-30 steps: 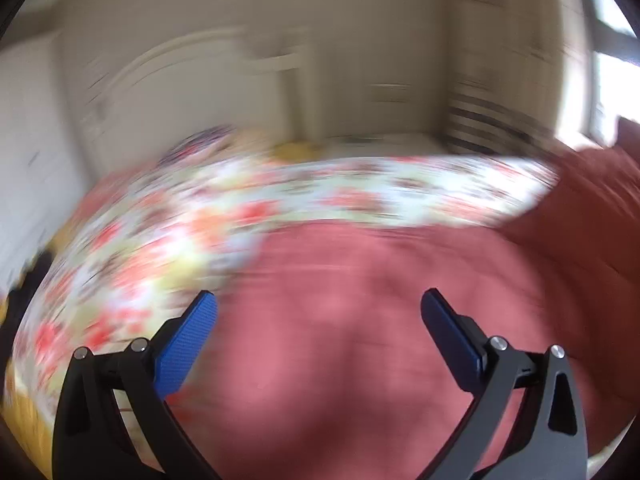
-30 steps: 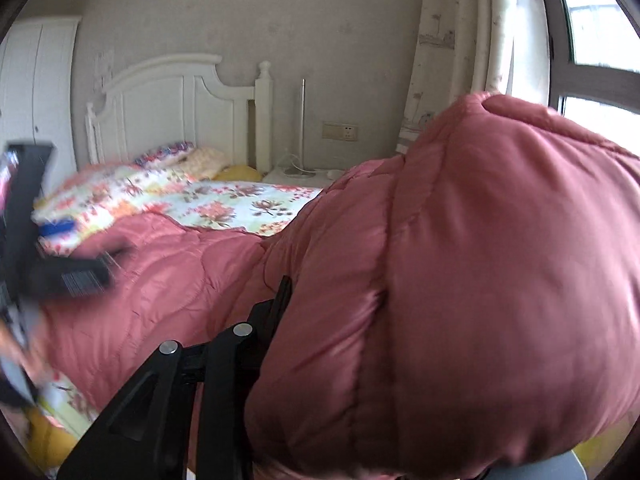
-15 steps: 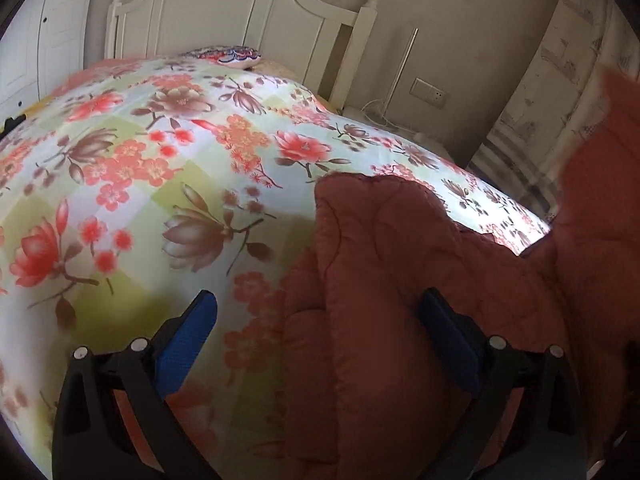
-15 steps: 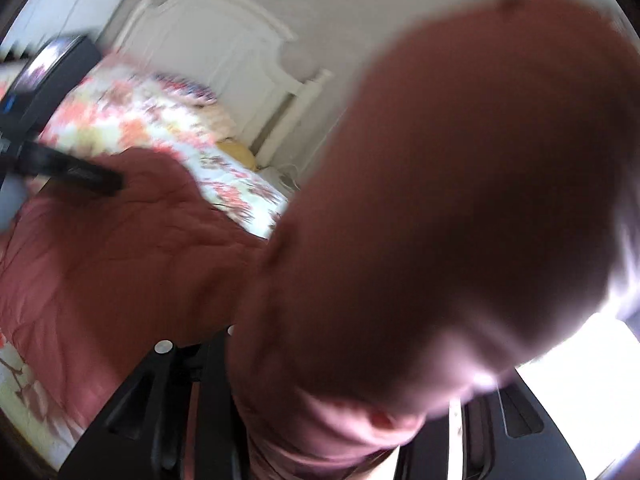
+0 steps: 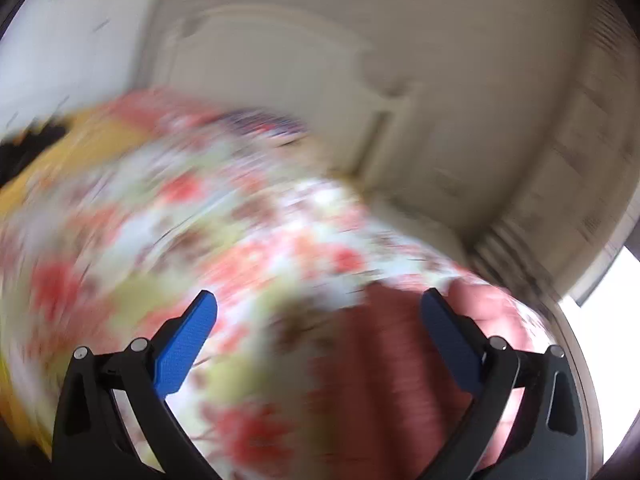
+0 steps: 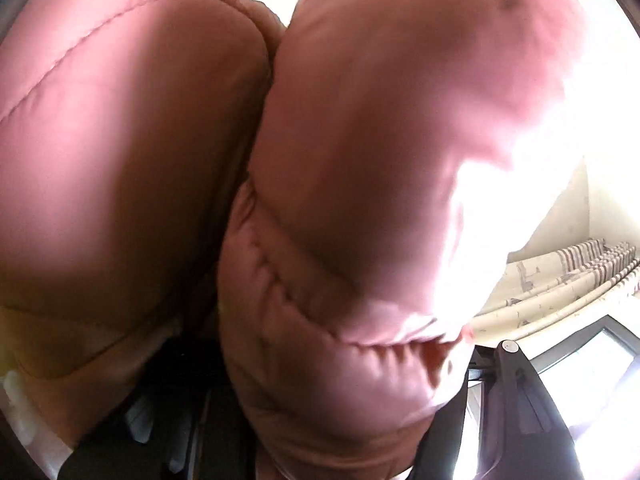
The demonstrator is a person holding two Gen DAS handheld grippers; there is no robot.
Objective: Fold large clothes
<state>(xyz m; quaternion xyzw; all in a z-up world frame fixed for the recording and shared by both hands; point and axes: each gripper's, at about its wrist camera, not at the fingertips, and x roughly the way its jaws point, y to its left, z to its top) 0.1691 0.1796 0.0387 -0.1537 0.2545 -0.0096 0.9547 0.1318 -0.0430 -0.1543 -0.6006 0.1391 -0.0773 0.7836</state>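
Note:
A dusty-pink puffer coat [image 6: 360, 160] fills the right wrist view, bunched in thick padded folds. My right gripper is shut on the coat; its fingertips are buried in the fabric and only the black frame [image 6: 516, 392] shows. In the blurred left wrist view, part of the coat [image 5: 384, 360] lies on the floral bedspread [image 5: 224, 248]. My left gripper [image 5: 316, 316] is open and empty above the bed, its blue pads [image 5: 184, 340] wide apart, the coat's edge between them.
A white headboard [image 5: 280, 80] and beige wall stand behind the bed. A striped curtain [image 6: 568, 272] and a bright window [image 6: 592, 360] are at the right. A dark object [image 5: 28, 148] sits at the far left.
My left gripper has swung fast, so its view is now blurred and tilted toward the headboard. My right gripper has turned with the coat, which now covers nearly its whole view.

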